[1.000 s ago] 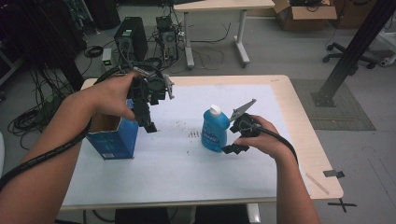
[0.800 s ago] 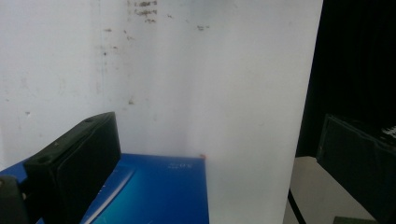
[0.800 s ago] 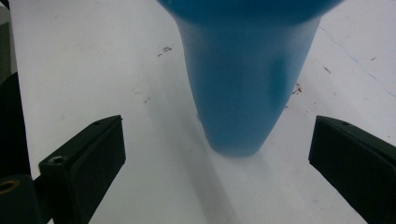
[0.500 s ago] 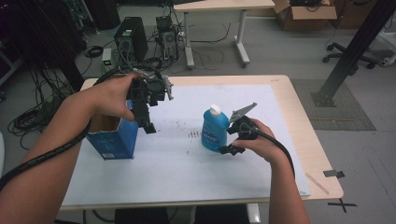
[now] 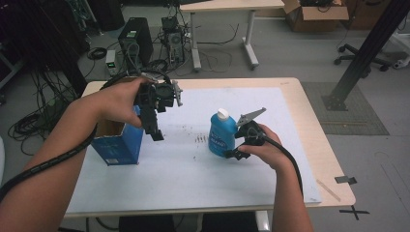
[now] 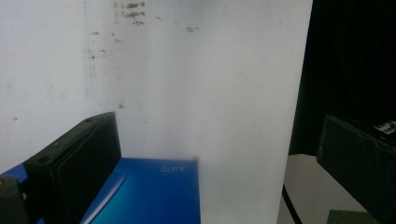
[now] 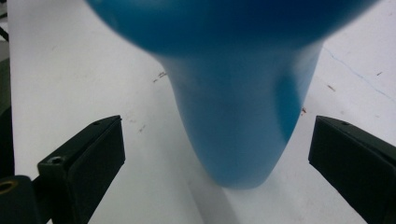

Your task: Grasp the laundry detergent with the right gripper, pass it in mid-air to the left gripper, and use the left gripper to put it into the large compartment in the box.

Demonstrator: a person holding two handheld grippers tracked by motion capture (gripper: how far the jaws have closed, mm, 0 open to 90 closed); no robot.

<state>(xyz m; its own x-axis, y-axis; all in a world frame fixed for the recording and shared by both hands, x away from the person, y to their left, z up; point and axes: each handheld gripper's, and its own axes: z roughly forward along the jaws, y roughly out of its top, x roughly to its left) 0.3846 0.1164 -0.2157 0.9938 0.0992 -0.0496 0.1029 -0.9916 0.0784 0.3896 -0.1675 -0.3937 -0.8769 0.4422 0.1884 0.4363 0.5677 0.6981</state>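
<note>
A blue bottle [image 5: 221, 137] with a white cap stands upright on the white mat [image 5: 193, 179]. My right gripper [image 5: 233, 146] is at its right side, open. In the right gripper view the bottle [image 7: 233, 121] sits between the wide-apart jaws of the right gripper [image 7: 215, 126], touching neither. My left gripper [image 5: 155, 131] hangs open, jaws pointing down, beside the right edge of an open blue box [image 5: 118, 145]. In the left gripper view the box [image 6: 149, 191] lies under the open left gripper [image 6: 215, 126], with nothing between its jaws.
The mat covers most of a wooden table [image 5: 309, 111], with dark specks [image 5: 193, 137] between box and bottle. Cables trail from both grippers. Behind the table are computer cases [image 5: 129, 46], another desk [image 5: 227, 7] and a black post [image 5: 367, 48].
My right hand has shifted slightly left toward the bottle. The left gripper has hardly moved, and the bottle and box stand where they were.
</note>
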